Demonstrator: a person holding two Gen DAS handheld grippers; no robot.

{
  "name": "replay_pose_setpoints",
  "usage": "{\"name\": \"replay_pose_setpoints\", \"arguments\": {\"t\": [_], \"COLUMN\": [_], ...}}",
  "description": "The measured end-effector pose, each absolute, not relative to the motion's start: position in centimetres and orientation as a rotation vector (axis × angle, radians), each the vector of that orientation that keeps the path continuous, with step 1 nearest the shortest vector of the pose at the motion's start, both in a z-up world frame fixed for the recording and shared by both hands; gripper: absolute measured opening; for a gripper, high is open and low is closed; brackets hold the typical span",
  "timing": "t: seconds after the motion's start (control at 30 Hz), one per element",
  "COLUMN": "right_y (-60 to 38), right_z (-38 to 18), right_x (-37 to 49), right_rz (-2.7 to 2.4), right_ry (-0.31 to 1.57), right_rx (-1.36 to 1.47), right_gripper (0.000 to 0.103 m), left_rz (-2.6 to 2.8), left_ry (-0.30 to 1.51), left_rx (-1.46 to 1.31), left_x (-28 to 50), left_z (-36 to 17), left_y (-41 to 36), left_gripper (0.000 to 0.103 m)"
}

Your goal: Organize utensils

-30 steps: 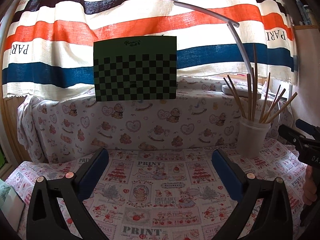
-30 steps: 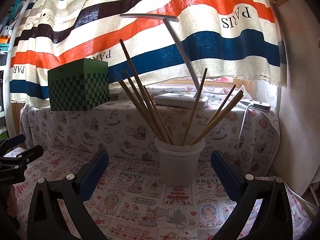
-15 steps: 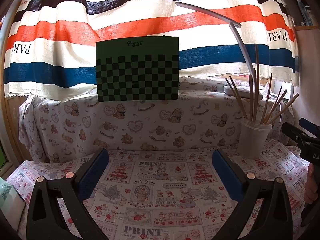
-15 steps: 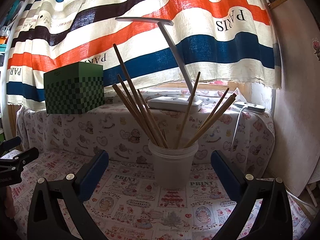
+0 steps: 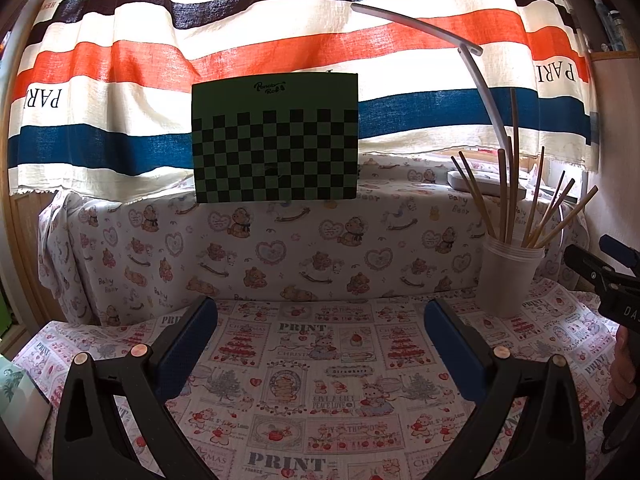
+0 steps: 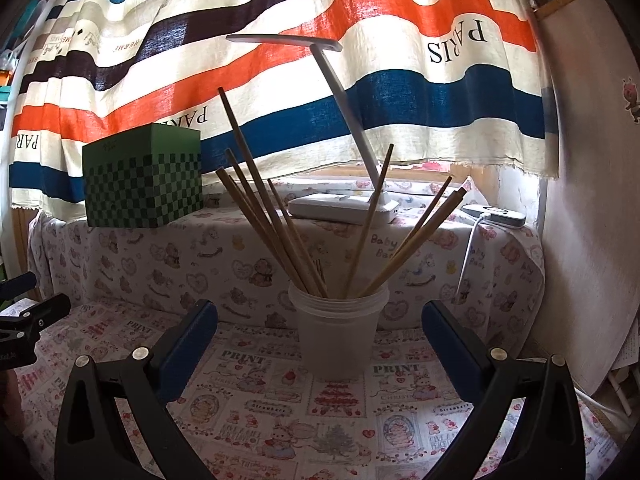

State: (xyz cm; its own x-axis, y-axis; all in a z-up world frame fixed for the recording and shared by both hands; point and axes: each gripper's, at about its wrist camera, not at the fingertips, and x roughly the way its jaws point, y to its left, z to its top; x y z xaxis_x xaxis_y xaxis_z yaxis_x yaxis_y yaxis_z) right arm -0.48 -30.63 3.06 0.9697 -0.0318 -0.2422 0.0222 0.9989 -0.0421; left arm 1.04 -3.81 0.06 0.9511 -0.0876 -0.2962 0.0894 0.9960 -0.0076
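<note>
Since a second earlier we had drawn both grippers back a little, so the cup sat smaller and lower between our right jaws. Our left gripper hung with its jaws wide apart over bare printed cloth, holding nothing; the cup stood beyond its right jaw. Our right gripper was likewise spread and empty, the chopsticks fanned in the cup straight ahead. We judged the task nearly done; to finish well we should withdraw without brushing the leaning sticks. Writing we could read: "PRINT" on the cloth, "HERMES" and "PARIS" on the striped curtain.
</note>
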Motion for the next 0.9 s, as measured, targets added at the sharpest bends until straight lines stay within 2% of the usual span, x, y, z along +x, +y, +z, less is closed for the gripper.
{"name": "replay_pose_setpoints", "arguments": {"t": [0.9], "right_y": [-29.2], "right_z": [2.2], "right_x": [0.5], "right_rz": [0.032], "right_ry": [0.303], "right_rx": [-0.053], "right_gripper": [0.103], "left_rz": [-0.103], "left_ry": [0.289], "left_rx": [0.014], "left_x": [0.9], "left_z": [0.1], "left_y": [-4.8], "left_gripper": [0.102]}}
